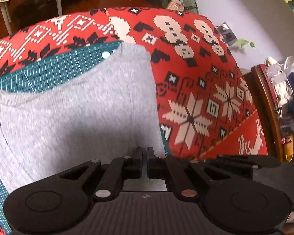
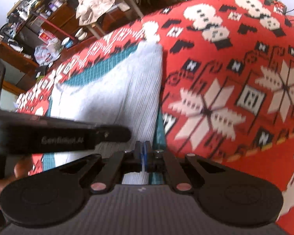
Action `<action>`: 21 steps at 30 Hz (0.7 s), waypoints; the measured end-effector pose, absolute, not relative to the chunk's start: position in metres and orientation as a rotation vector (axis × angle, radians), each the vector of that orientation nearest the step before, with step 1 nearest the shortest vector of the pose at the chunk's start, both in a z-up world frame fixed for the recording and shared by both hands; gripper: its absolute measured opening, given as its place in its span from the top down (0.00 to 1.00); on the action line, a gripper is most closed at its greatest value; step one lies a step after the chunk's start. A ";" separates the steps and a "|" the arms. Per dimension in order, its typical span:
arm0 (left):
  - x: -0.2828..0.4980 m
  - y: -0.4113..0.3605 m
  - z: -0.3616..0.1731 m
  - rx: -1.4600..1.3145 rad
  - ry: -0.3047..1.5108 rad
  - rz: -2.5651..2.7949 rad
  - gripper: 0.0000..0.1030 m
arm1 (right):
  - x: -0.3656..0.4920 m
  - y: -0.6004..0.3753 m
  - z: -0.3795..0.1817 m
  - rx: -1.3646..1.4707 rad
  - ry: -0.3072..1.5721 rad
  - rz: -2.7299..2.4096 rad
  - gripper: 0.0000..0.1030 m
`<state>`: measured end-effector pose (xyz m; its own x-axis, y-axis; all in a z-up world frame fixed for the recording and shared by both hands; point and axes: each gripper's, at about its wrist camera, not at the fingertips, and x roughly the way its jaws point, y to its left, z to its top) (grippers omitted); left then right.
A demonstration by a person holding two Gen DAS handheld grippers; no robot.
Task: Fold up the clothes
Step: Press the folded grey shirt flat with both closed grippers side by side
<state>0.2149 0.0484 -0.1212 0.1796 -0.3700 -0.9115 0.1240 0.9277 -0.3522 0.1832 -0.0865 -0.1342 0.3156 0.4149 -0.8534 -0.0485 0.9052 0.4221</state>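
Red patterned tablecloth (image 1: pixel 196 101) over the table; green cutting mat (image 1: pixel 49 72) on it, grey garment (image 1: pixel 78 113) atop

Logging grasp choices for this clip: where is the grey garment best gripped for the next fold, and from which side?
Grip the grey garment along its straight right edge, near the corner closest to the cameras, coming in from the near side. That edge lies flat on the green cutting mat beside the red patterned cloth, so it is exposed and easy to pinch.

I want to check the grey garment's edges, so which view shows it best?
The left wrist view: the grey garment is sharper there, its curved hem lying across the green cutting mat. In the right wrist view the garment is blurred and partly hidden behind the left gripper.
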 end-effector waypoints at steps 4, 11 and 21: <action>0.201 0.047 -0.125 -0.203 1.375 -0.356 0.98 | 0.166 -0.084 -0.136 0.337 1.251 0.315 0.98; 0.184 0.044 -0.123 -0.196 1.370 -0.359 0.98 | 0.146 -0.087 -0.138 0.333 1.285 0.317 0.98; 0.201 0.049 -0.130 -0.241 1.342 -0.327 0.99 | 0.186 -0.089 -0.125 0.330 1.145 0.277 0.98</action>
<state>0.2007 0.0493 -0.1299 0.1927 -0.3667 -0.9102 0.0929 0.9302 -0.3551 0.1858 -0.0895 -0.1247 0.3884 0.3796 -0.8397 -0.0465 0.9181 0.3935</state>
